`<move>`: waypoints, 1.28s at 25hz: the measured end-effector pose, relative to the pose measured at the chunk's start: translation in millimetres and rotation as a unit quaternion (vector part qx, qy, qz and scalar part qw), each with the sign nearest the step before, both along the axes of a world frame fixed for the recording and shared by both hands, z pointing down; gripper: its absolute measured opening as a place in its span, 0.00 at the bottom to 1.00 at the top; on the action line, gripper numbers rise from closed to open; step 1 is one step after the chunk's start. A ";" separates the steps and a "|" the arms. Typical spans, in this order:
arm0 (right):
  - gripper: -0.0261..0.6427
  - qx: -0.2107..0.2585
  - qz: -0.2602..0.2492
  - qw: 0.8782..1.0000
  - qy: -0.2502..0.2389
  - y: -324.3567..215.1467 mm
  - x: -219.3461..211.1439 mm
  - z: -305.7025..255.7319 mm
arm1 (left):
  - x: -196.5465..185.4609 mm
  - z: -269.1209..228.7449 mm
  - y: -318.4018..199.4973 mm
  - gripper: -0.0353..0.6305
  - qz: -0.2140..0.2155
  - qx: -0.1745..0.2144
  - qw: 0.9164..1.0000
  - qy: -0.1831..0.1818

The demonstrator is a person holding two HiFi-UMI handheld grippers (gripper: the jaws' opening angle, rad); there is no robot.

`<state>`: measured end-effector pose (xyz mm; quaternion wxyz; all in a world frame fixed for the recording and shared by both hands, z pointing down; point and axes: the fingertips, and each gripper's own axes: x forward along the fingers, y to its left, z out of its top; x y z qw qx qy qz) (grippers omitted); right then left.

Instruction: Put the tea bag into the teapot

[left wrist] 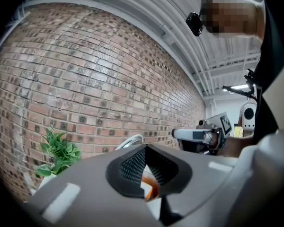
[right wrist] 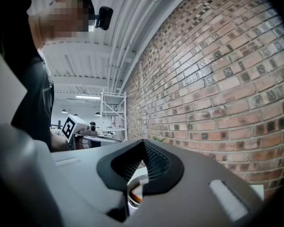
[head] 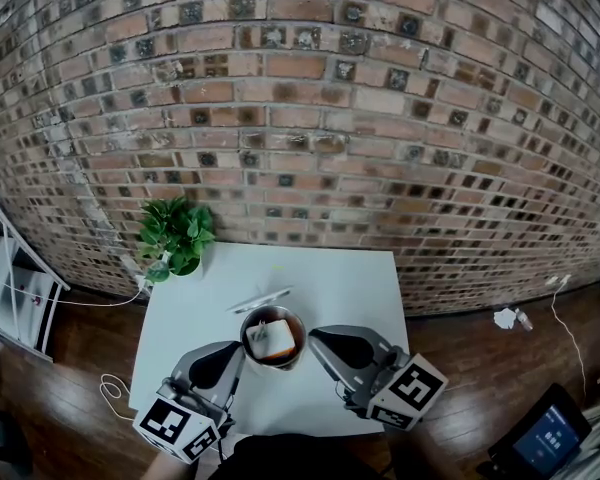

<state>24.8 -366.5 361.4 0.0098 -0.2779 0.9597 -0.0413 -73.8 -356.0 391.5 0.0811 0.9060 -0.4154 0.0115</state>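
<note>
Closest to the person, the left gripper (head: 238,352) and the right gripper (head: 316,336) are hovering on either side of the teapot (head: 296,354). The fingers (left wrist: 132,164) of each are meeting at the tips, pressed together with nothing between them. The markers on their cubes are showing only black-and-white squares, no words.

Between the grippers, the teapot is sitting on the white worktop (head: 350,288), open at the top and holding brownish liquid. A pale square, which I am taking for the tea bag (head: 270,339), is lying inside it, so the task is looking done or nearly so. Such a bag is likely handling light, soft and limp, sodden once wet and easy to tear. Pinching a top corner or a string, if it has one, would be gentlest. No tag or brand is showing.

Farther back, a small green plant (head: 175,236) is standing at the worktop's far left corner, in front of the brick wall (head: 300,118).
</note>
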 end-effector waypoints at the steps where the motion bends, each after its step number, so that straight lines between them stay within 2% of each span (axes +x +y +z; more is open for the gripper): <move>1: 0.04 -0.001 0.002 1.000 -0.002 0.6 1.2 -0.1 | -2.7 -0.7 1.4 0.06 -0.004 0.001 1.000 0.001; 5: 0.04 -0.002 0.010 1.000 -0.002 0.8 5.5 4.1 | -11.5 3.8 1.9 0.06 -0.017 -0.005 1.000 0.001; 9: 0.04 -0.015 0.017 1.000 0.003 0.2 7.9 12.0 | -7.4 9.0 -0.3 0.06 -0.014 -0.005 1.000 0.000; 32: 0.04 -0.018 0.019 1.000 0.006 -2.8 7.5 13.6 | -3.6 11.5 -2.7 0.06 -0.007 -0.012 1.000 0.001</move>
